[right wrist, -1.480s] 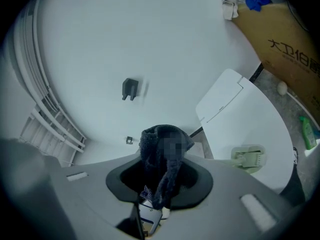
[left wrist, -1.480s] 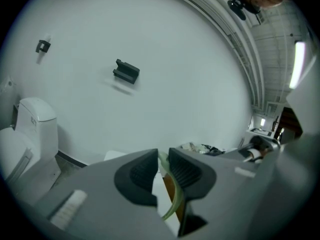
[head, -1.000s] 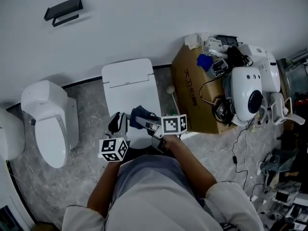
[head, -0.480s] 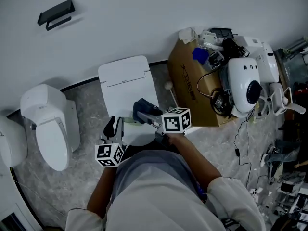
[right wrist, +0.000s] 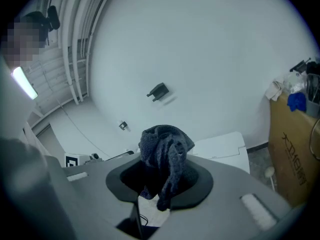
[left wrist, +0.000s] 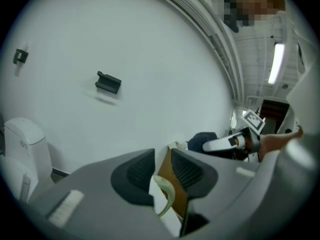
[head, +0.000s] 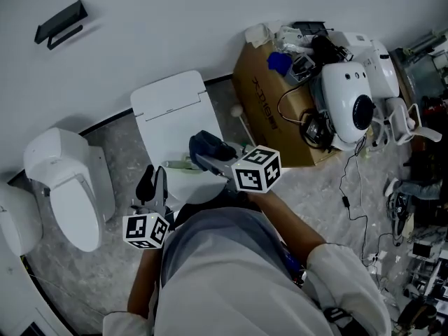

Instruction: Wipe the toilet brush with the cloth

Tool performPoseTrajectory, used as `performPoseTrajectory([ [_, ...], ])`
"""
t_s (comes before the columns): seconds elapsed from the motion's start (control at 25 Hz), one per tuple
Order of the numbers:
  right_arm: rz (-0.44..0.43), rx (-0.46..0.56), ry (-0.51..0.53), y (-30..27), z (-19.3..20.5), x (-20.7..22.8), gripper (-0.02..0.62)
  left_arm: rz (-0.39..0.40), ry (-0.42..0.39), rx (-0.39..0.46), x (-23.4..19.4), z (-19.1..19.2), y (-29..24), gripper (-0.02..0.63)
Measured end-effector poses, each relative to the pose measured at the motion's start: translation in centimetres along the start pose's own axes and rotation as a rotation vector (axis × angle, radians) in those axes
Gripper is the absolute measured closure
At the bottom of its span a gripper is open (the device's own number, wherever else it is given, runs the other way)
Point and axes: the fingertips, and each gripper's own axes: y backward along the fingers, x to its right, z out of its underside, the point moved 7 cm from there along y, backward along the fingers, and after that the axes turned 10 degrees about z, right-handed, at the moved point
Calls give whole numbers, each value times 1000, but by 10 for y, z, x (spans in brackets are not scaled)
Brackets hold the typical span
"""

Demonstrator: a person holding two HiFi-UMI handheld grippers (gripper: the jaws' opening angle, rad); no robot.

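Over the toilet (head: 171, 110), the left hand-held gripper (left wrist: 161, 167) clamps the brush (left wrist: 166, 194) and the right hand-held gripper (right wrist: 160, 180) pinches the cloth (right wrist: 165, 144). Wiping looks about to begin: the cloth next needs pressing along the brush.

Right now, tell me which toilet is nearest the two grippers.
The square-lidded toilet in the middle: the left gripper and right gripper hang over its near end. The rounded toilet stands off to the left.
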Motion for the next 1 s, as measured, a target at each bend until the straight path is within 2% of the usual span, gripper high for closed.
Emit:
performPoseTrajectory([
  [0.32, 24, 65, 124, 36, -23, -18, 492, 7, 29, 55, 8, -33, 16, 606],
  [0.6, 98, 123, 229, 65, -29, -28, 492, -24, 49, 98, 11, -47, 31, 606],
  [0.8, 133, 171, 276, 82, -27, -34, 492, -32, 30, 130, 16, -60, 40, 606],
  [1.0, 194, 212, 316, 101, -28, -37, 492, -39, -3, 128, 26, -68, 45, 606],
])
